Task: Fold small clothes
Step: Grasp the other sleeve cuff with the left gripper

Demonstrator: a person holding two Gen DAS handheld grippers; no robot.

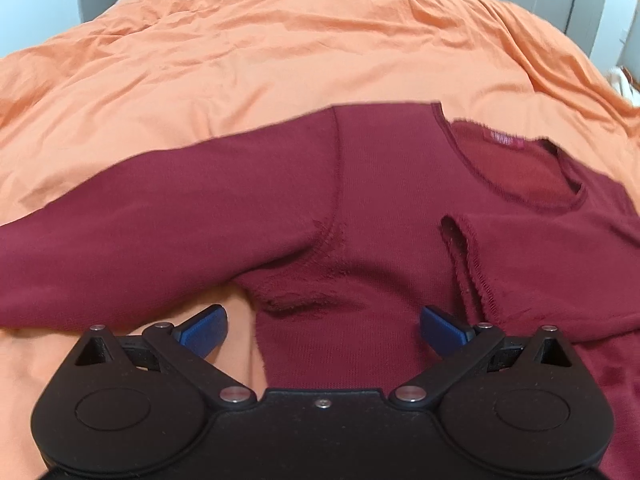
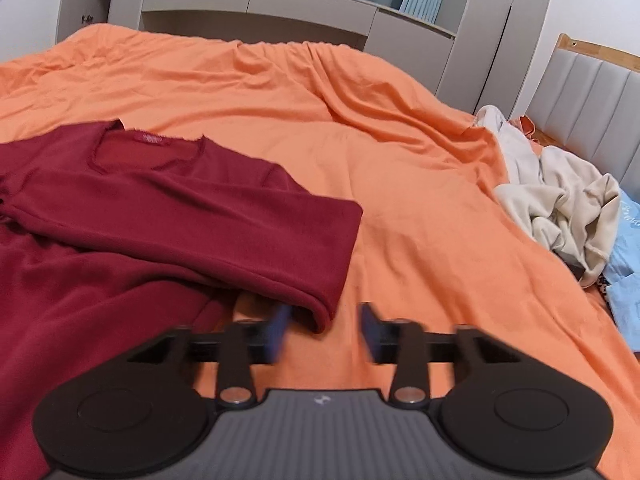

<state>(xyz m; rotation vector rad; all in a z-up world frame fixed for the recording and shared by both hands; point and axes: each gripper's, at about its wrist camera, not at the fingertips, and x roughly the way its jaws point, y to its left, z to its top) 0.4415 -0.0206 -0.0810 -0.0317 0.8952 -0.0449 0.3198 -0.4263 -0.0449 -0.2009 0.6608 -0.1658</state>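
A dark red long-sleeved top (image 1: 380,216) lies flat on the orange bedspread (image 1: 240,60), neckline away from me. Its left sleeve (image 1: 140,224) stretches out to the left. Its right sleeve (image 2: 224,224) is folded across the chest, cuff (image 1: 476,264) near the middle. My left gripper (image 1: 323,330) is open wide and empty, hovering over the left underarm and side of the top. My right gripper (image 2: 325,334) is open and empty, blurred, just in front of the fold at the right sleeve's elbow (image 2: 320,308), its left finger beside that edge.
A pile of beige clothes (image 2: 560,204) and a light blue garment (image 2: 624,276) lie at the bed's right side by a padded headboard (image 2: 592,96). Grey cabinets (image 2: 280,4) stand behind the bed. Bare orange bedspread (image 2: 420,200) lies right of the top.
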